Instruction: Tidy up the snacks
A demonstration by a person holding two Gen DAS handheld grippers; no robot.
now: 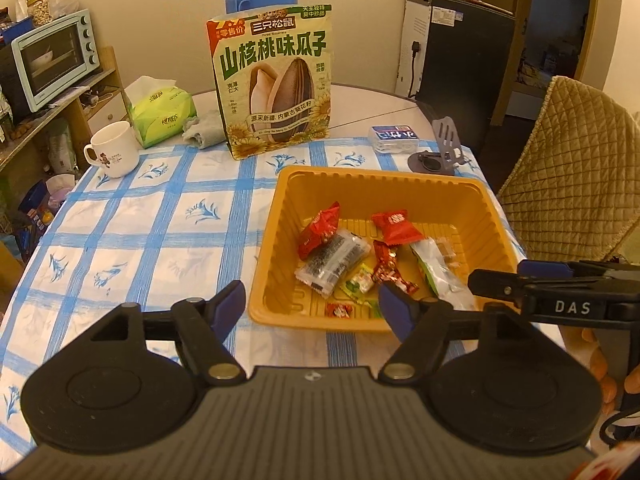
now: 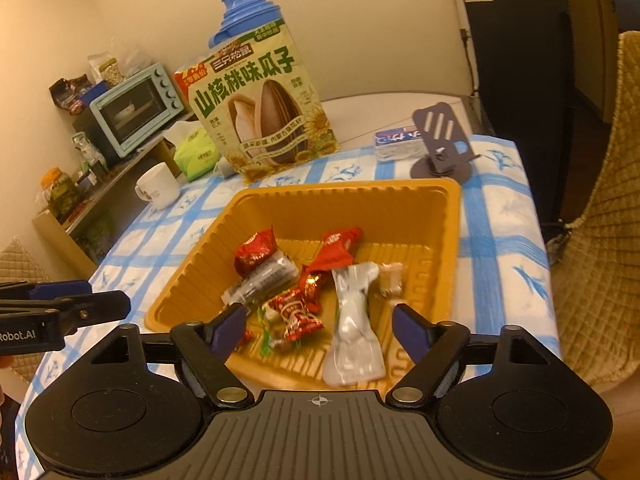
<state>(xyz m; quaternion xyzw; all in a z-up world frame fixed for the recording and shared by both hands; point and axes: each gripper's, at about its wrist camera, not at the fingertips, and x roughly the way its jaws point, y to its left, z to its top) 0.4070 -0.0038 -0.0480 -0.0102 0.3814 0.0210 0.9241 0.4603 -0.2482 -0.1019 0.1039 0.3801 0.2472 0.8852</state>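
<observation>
On the checked tablecloth (image 1: 132, 216), the orange tray (image 1: 384, 184) held the wrapped snacks (image 1: 348, 256), with both grippers spread apart and empty. Only the left wrist view showed the left gripper (image 1: 312, 306) over the tray's near-left corner; only the right wrist view showed the right gripper (image 2: 320, 326) above the clear packet (image 2: 354, 320).

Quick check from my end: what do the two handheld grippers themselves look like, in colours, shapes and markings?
Both match: the left gripper and right gripper have black linkage arms, blue fingertip pads, round black side discs, brass-coloured pivot pins and a ribbed grey body. Side lettering reads "DAS" on the right, "Robot.AI" on the left.
</observation>
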